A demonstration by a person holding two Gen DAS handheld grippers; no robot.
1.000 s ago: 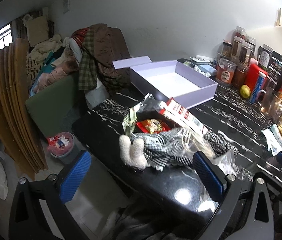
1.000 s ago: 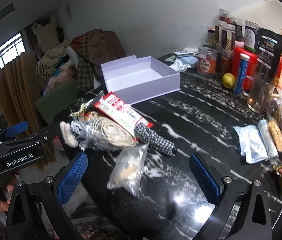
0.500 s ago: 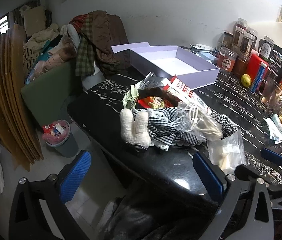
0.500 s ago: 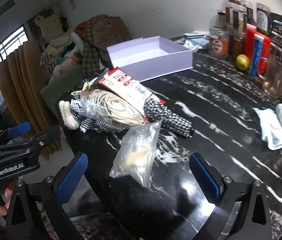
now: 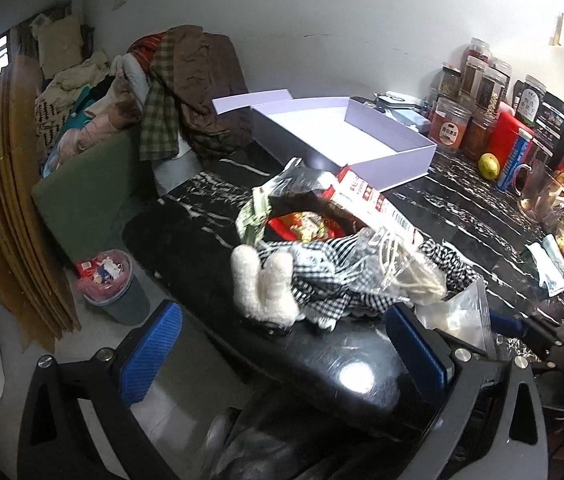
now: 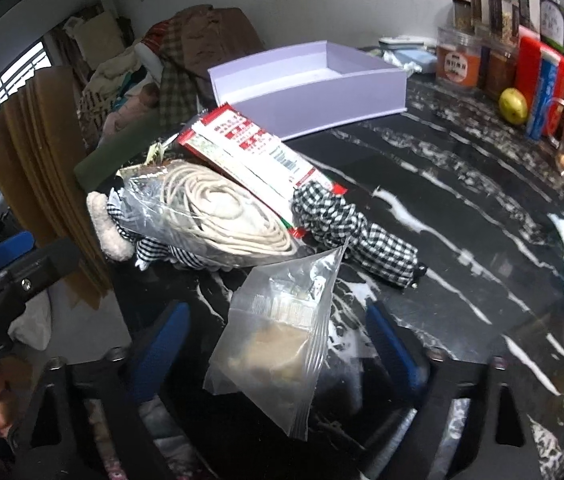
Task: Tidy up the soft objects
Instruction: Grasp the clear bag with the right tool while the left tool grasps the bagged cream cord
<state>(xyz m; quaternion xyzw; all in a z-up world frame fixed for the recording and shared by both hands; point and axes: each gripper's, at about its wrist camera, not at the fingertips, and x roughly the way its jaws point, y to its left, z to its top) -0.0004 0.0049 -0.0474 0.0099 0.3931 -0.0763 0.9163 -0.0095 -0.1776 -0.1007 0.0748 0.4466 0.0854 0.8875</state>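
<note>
- Pile of soft stuff sits mid-frame on black marble table (image 6: 462, 208), close to its near-left edge: plush toy (image 5: 265, 284) in checked cloth, bagged rope coil (image 6: 221, 216), red-white packet (image 6: 253, 148) on top.
- R gripper (image 6: 277, 344), bottom centre of R view: jaws closing, clear zip bag (image 6: 277, 340) between the blue pads; can't see pads pressing it yet.
- L gripper (image 5: 277, 352), bottom of L view: jaws wide, nothing between, pads straddling the table's near edge just short of the toy.
- Lilac box (image 5: 346, 136) open, upper centre, beyond the pile.
- Free tabletop runs centre to right in R view; jars (image 6: 458, 64) and lemon (image 6: 514, 106) crowd upper right edge.
- Off the left edge: floor, bin (image 5: 113, 284) lower left.
</note>
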